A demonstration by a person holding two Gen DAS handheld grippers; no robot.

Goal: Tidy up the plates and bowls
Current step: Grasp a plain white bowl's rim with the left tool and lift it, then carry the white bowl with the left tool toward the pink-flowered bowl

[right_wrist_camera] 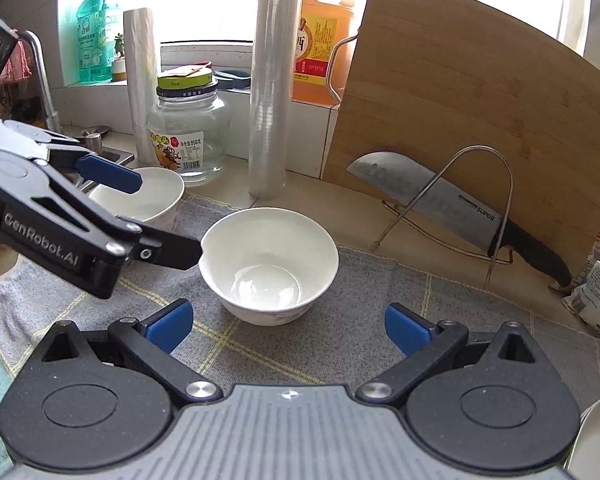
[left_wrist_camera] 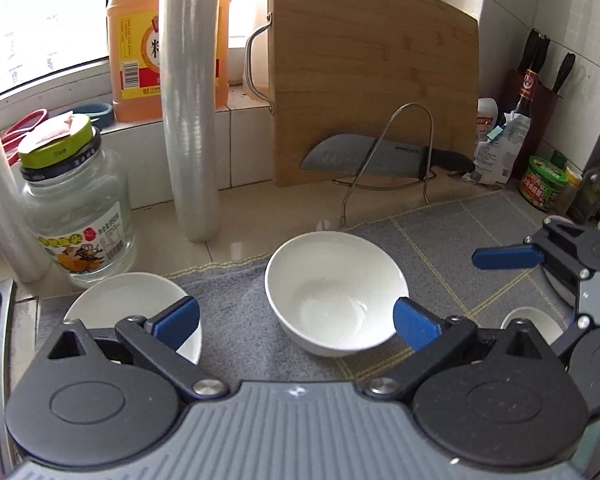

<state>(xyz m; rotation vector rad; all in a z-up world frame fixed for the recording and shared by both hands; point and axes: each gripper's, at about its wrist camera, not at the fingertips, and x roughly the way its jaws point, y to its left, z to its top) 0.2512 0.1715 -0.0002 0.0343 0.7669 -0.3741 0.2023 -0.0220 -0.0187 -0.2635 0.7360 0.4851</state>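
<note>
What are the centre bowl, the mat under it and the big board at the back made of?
Centre bowl: looks like glazed white ceramic, glossy with window highlights inside; melamine can't be ruled out.
Mat: grey woven or terry-like fabric, matte, with yellow grid lines and a stitched edge.
Board: bamboo or wood, going by the tan colour and the visible grain and strips; smooth, low sheen, with a metal handle on its side.

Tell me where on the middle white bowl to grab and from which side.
Grip the rim of the middle white bowl, one finger inside and one outside the thin wall. It sits upright and empty on the grey cloth. The left tongs already sit at its left edge, so that side probably suits best.
</note>
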